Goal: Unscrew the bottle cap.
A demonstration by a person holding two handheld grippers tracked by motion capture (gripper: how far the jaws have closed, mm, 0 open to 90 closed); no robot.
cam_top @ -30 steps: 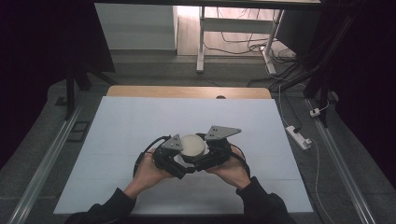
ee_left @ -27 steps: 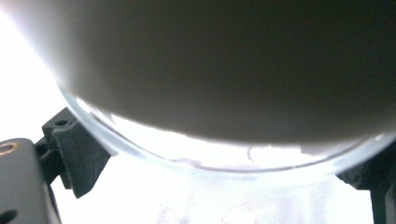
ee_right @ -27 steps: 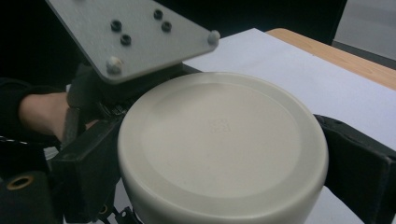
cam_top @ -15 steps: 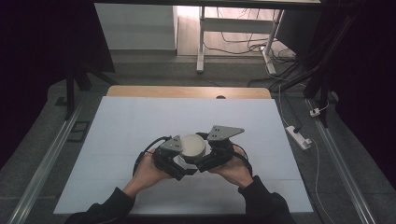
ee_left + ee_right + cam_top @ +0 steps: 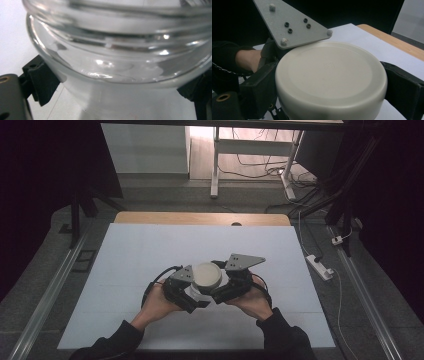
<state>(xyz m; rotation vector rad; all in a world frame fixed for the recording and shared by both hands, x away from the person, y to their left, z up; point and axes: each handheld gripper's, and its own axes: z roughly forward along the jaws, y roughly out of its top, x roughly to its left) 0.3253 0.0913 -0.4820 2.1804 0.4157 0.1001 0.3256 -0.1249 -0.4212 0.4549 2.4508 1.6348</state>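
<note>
fingers (image 5: 262, 85) astride cream lid (image 5: 329, 77)

Right gripper (image 5: 227, 287) turned slightly on lid (image 5: 207, 275): my grey plate (image 5: 243, 261) swung a little, tip crept outward to right, between one second ago and now. My right hand (image 5: 252, 300) rolled with it by small amount. Lid sat marginally higher over jar (image 5: 120, 57) than at start, though too fine to tell for sure. Left gripper (image 5: 186, 292) shifted barely, if at all.
</note>
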